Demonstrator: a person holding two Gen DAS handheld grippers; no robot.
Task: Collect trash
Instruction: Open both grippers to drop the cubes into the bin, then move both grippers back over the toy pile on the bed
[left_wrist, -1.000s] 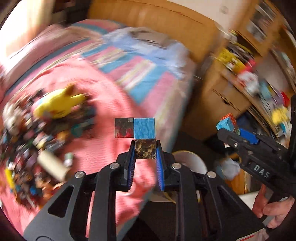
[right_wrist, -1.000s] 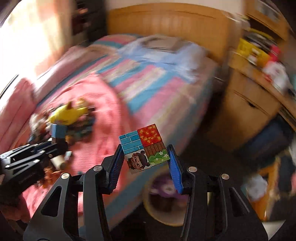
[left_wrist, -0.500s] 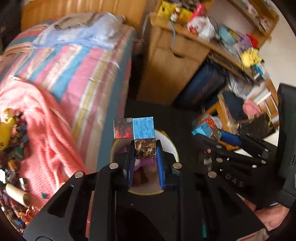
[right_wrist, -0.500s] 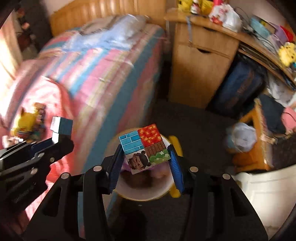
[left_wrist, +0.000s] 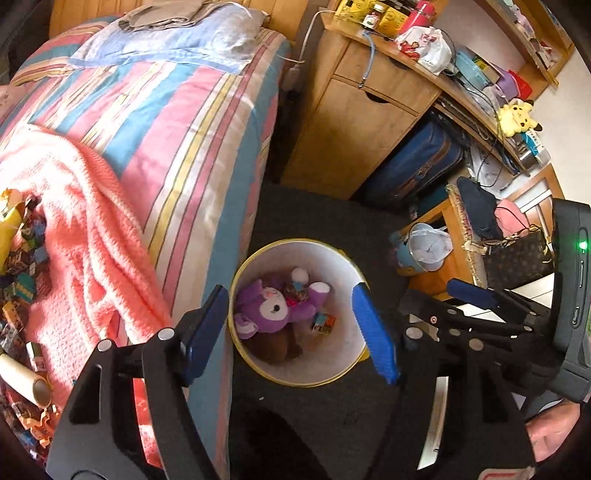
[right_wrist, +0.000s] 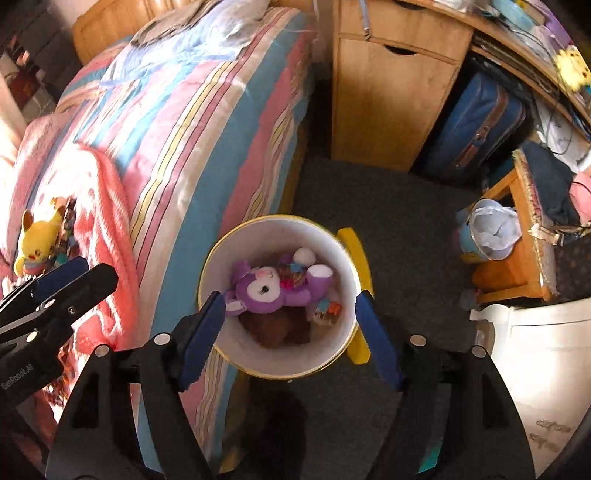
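both grippers, left gripper (left_wrist: 295, 328) and right gripper (right_wrist: 290, 332), hang spread and empty over the bin (right_wrist: 221, 258), positioned for dropping blocks (right_wrist: 327, 312) in.

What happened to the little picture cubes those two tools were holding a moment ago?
Both were let go. The left tool and right tool now stand open and empty over the white bin; small printed cubes lie inside beside the purple plush. The bin stays beside the bed.
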